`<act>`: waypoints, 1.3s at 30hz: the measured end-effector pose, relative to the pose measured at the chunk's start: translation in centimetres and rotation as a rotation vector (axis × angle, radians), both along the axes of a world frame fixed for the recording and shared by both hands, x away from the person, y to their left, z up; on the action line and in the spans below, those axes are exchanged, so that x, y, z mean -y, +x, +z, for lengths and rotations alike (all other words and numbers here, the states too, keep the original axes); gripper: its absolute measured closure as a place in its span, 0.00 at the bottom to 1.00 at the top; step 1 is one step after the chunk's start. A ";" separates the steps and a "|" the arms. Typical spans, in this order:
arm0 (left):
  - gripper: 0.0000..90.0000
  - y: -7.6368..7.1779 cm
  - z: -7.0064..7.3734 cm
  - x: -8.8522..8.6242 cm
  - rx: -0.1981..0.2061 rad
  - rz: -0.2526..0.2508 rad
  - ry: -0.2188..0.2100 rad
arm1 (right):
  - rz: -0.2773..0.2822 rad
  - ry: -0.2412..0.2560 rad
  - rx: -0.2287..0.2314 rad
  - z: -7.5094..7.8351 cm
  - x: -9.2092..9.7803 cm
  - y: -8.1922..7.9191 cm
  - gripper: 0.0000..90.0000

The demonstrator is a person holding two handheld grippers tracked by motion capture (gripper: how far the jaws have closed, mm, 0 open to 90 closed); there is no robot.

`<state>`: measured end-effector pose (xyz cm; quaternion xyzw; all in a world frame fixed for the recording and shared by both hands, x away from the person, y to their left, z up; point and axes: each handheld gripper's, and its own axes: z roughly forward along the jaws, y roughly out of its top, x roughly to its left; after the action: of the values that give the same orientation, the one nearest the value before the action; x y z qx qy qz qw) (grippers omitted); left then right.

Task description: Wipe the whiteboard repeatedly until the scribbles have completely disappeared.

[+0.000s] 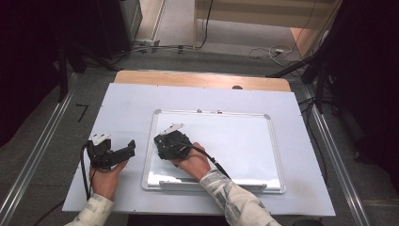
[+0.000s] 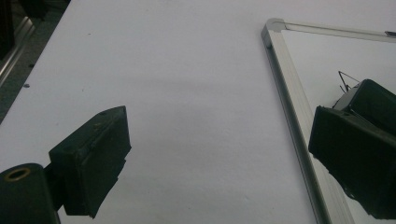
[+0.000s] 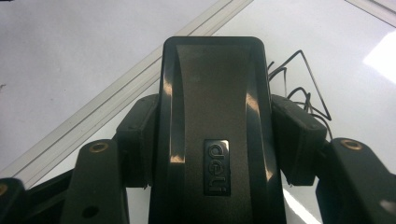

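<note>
A person is sitting at the bench [image 1: 207,80], which is wearing a big white sheet [image 1: 122,108] on top. A whiteboard [image 1: 244,136] with a silver frame is lying flat on the sheet. The right tongs [image 1: 170,141] are resting over the near left part of the whiteboard, and the right hand [image 1: 193,162] is holding them. In the right gripper view these tongs are squeezing a black eraser [image 3: 215,126] from both sides, and the eraser is showing the word "deli" on its back. Thin black pen lines [image 3: 303,84] are sitting on the whiteboard just beside the eraser. The left tongs [image 1: 120,149] are lying over the white sheet, just to the left of the whiteboard, and the left hand [image 1: 106,176] is holding them. Their jaws are standing wide apart and are gripping nothing. In the left gripper view one jaw is sitting over the sheet and the other is reaching over the silver frame [image 2: 292,107].
</note>
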<state>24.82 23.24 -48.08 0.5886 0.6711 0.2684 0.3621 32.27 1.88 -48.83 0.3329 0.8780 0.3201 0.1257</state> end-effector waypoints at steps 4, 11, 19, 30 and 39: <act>0.06 0.0 0.0 0.0 0.000 -0.001 0.000 | 0.020 -0.001 0.009 0.0 -0.1 -0.2 0.42; 0.06 -0.1 0.0 0.0 0.000 0.001 0.001 | 0.024 -0.004 0.009 -0.1 -0.2 -0.4 0.42; 0.06 -0.3 0.0 -0.3 -0.001 0.009 -0.001 | -0.010 -0.005 0.012 0.0 0.0 0.1 0.42; 0.06 -0.4 0.0 -0.5 -0.001 0.016 -0.006 | -0.111 -0.015 0.014 0.1 1.3 1.3 0.42; 0.06 -0.1 -0.1 -0.2 -0.005 0.011 -0.006 | -0.071 -0.025 0.012 0.1 1.0 0.0 0.42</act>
<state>24.77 23.45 -48.16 0.5844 0.6760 0.2668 0.3609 32.31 0.93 -48.74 0.3603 0.8688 0.3063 0.1466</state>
